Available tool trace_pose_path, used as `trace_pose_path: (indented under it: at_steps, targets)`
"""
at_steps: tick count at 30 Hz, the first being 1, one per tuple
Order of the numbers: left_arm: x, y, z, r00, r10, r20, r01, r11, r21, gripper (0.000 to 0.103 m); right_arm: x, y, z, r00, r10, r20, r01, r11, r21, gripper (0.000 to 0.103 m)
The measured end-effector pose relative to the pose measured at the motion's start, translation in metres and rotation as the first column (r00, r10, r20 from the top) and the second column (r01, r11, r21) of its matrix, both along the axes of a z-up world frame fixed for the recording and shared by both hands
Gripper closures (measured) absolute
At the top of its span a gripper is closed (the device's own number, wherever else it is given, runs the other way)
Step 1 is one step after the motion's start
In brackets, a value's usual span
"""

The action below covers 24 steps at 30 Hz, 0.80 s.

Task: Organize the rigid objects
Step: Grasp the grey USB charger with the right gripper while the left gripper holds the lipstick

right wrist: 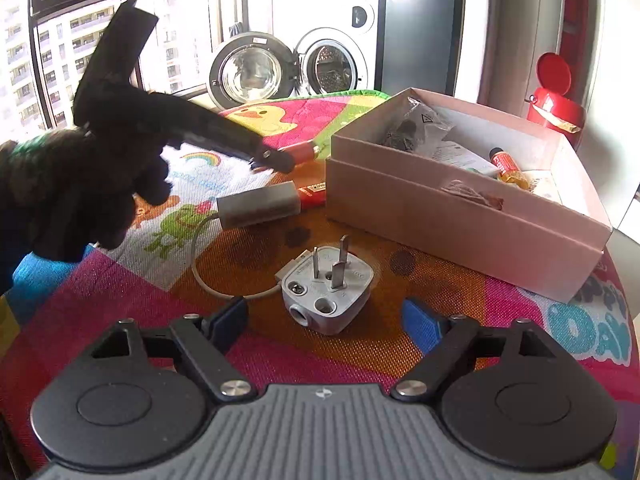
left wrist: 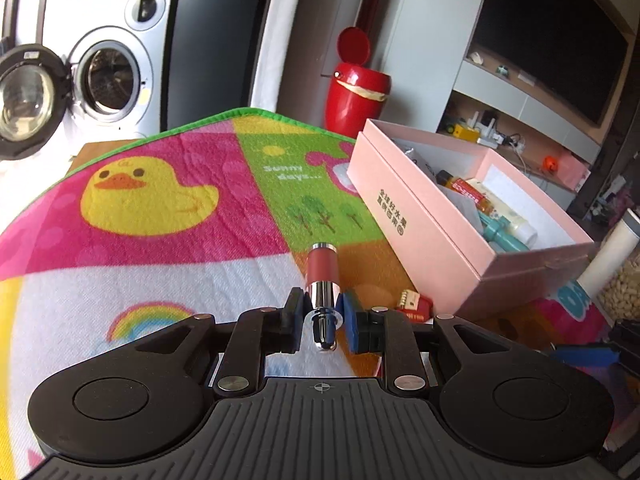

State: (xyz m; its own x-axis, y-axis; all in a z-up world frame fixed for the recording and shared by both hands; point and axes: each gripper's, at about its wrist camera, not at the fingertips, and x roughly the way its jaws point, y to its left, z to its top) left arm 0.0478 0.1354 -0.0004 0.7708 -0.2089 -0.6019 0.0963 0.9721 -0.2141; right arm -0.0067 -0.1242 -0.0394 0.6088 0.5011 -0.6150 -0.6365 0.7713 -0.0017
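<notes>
My left gripper is shut on a red and chrome cylinder, held above the colourful mat, left of the open pink box. In the right wrist view the left gripper holds the cylinder just left of the box. My right gripper is open and empty, its fingers either side of a grey three-pin plug lying pins up on the mat. A grey adapter block with a white cable lies beyond it. A small red object lies by the box.
The box holds several small items, among them an orange bottle and a teal tool. A red bin and a washing machine with its door open stand beyond the table. A white jar stands at the right.
</notes>
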Motion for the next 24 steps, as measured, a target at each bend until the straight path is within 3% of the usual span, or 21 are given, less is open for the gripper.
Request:
trace_pose_path:
  at_steps: [4,9,13,24]
  targets:
    - [-0.054,0.008,0.003,0.998,0.060,0.006,-0.060,0.998,-0.008,0.079,-0.011,0.006,0.018,0.994,0.062,0.094,-0.063,0.998,0.011,0.019]
    - [-0.087,0.017,0.006,0.994,0.113,-0.008,-0.113,0.993,-0.031,0.079,0.001,0.039,0.032,0.989,0.133,0.066,-0.134,0.991,0.003,0.019]
    - [-0.098,0.016,0.001,0.995,0.102,-0.006,-0.102,0.994,-0.038,0.079,0.012,0.069,0.030,0.983,0.164,0.081,-0.160,0.986,-0.050,0.019]
    - [-0.103,0.018,-0.008,0.993,0.119,0.025,-0.116,0.989,-0.089,0.079,0.046,0.085,0.015,0.991,0.078,-0.105,-0.077,0.997,0.011,0.019]
